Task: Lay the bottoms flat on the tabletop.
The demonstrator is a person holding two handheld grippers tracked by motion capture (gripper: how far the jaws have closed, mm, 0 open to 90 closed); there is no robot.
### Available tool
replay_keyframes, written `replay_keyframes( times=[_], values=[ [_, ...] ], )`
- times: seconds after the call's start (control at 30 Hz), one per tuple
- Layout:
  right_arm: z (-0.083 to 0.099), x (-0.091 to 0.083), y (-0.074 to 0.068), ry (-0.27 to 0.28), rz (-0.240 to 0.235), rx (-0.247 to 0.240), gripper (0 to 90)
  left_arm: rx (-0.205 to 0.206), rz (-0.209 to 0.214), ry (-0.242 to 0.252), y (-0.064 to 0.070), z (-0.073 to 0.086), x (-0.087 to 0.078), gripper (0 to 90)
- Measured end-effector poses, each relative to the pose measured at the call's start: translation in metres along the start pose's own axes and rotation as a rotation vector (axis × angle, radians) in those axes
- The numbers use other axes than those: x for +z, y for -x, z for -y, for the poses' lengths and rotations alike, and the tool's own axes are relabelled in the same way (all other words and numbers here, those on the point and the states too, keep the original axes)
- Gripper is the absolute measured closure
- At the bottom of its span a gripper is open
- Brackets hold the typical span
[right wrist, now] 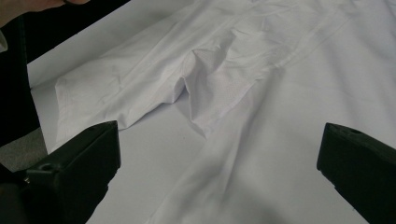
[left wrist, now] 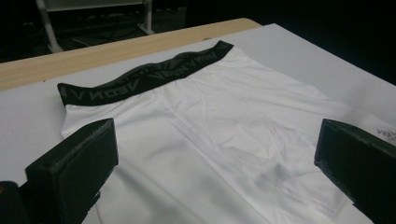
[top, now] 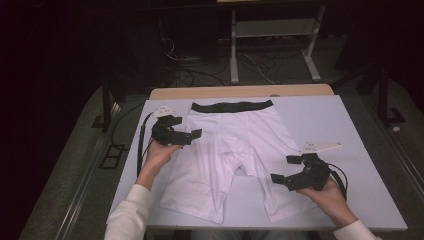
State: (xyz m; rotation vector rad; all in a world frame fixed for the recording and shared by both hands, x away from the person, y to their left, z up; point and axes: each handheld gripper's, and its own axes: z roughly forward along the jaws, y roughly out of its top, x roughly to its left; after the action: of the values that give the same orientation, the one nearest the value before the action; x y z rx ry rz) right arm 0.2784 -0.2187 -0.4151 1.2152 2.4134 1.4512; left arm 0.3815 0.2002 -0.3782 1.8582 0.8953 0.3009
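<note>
A: Left first. Left gripper (top: pixel 184 131) hovers with jaws spread wide, nothing between them. White shorts (top: pixel 235 150) lie flat just ahead of its tips, black waistband (top: pixel 232 106) beyond and to its far side.

B: Touching the cloth?

A: Can't tell from above; in the left gripper view the fabric sits under and between the jaws, no pinch.

B: Right side?

A: Right gripper (top: pixel 286 169) also spread, empty. Its tips are over the outer edge of the near leg (top: pixel 285 200); in the right gripper view the crotch fork (right wrist: pixel 187 86) is straight ahead.

B: Step?

A: Looks like approach before a fold, both grippers lined up at the side edges. Next move, I'd guess: lower each, close on a side hem, lift together so the cloth doesn't drag.

B: Counts?

A: One pair of shorts, two legs, one waistband, two grippers, one white mat (top: pixel 345 140) on one table (top: pixel 240 91).
</note>
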Motion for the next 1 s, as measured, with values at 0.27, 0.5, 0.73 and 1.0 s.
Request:
replay_keyframes(
  times=[0.27, 0.5, 0.73, 1.0],
  values=[
    [0.008, -0.008, 0.002, 0.016, 0.024, -0.006, 0.0, 0.017, 0.03, 0.005, 0.016, 0.016, -0.009, 0.0],
    [0.014, -0.014, 0.004, 0.034, 0.041, -0.008, 0.0, 0.023, 0.044, 0.015, 0.027, 0.031, -0.017, 0.0],
    [0.023, -0.016, 0.007, 0.024, 0.054, -0.008, 0.0, 0.039, 0.066, 0.009, 0.041, 0.049, -0.023, 0.0],
    [0.032, -0.023, 0.009, 0.034, 0.062, -0.011, 0.0, 0.07, 0.099, 0.009, 0.056, 0.067, -0.033, 0.0]
  ],
)
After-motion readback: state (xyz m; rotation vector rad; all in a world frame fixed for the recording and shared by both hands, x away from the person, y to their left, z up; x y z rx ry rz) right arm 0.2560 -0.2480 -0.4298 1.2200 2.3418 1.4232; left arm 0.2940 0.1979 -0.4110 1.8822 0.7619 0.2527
